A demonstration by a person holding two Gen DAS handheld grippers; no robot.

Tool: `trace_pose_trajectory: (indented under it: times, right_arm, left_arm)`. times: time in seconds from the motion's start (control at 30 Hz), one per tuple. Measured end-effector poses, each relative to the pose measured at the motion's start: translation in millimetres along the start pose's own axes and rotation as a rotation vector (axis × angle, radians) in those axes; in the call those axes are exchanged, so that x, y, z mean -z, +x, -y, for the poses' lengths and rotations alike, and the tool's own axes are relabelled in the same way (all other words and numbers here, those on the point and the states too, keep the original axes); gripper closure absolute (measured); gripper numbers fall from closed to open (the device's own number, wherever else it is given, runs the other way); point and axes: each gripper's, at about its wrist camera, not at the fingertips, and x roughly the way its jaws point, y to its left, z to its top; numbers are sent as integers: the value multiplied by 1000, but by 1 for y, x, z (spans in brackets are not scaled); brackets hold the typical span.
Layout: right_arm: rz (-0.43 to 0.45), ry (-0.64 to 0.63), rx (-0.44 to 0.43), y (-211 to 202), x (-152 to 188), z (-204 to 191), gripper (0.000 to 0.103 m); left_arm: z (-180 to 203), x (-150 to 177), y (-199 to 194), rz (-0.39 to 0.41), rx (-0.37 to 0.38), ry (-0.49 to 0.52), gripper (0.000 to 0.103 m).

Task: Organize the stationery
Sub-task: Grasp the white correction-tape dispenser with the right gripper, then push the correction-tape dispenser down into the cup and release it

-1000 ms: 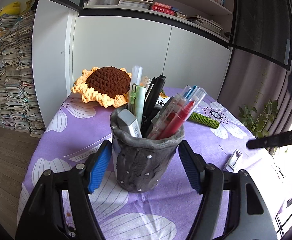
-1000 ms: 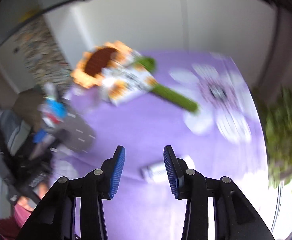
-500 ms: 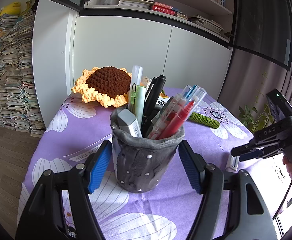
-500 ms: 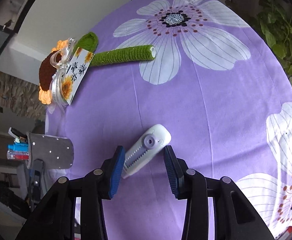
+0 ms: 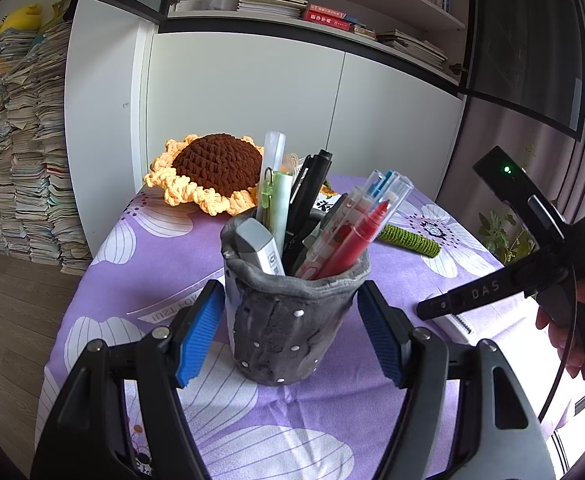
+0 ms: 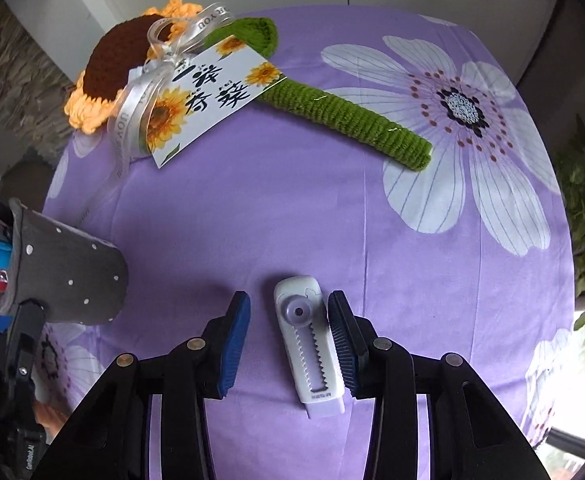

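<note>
Left tool (image 5: 290,338): we see its blue pads standing on either side of a grey dotted fabric pen cup (image 5: 292,320). The left pad sits just beside the cup wall, the right pad close to it, and at this narrow setting the tool is holding the cup. The cup stands upright on the purple flowered worktop (image 5: 172,240) and is packed with pens, among them a red pen (image 5: 356,236), a black pen (image 5: 306,196) and a pale green one (image 5: 280,208).

Right tool (image 6: 288,344): we see it pointing steeply down at the worktop with its jaws partly open. A white correction tape dispenser (image 6: 308,344) lies flat between them, close against the right pad and apart from the left pad; neither pad is seen pressing it. In the left wrist view a person's hand (image 5: 572,320) grips the handle of this tool.

Beyond the tools, a crocheted sunflower (image 6: 108,68) with a green stem (image 6: 344,116) lies across the far part of the worktop, a printed card (image 6: 208,92) and a ribbon tied to it. Stacked books (image 5: 16,152) stand at the left.
</note>
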Motion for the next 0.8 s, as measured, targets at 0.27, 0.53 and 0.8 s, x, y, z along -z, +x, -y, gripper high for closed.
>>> trace_pose_trajectory:
  times: [0.27, 0.53, 0.8]
  right_arm:
    - [14, -106, 77, 8, 4, -13, 74]
    - [153, -155, 40, -34, 21, -19, 76]
    - [349, -216, -71, -103, 34, -43, 76]
  left_arm:
    - [0, 0, 0, 0, 0, 0, 34]
    - [0, 0, 0, 0, 0, 0, 34]
    - [0, 0, 0, 0, 0, 0, 34]
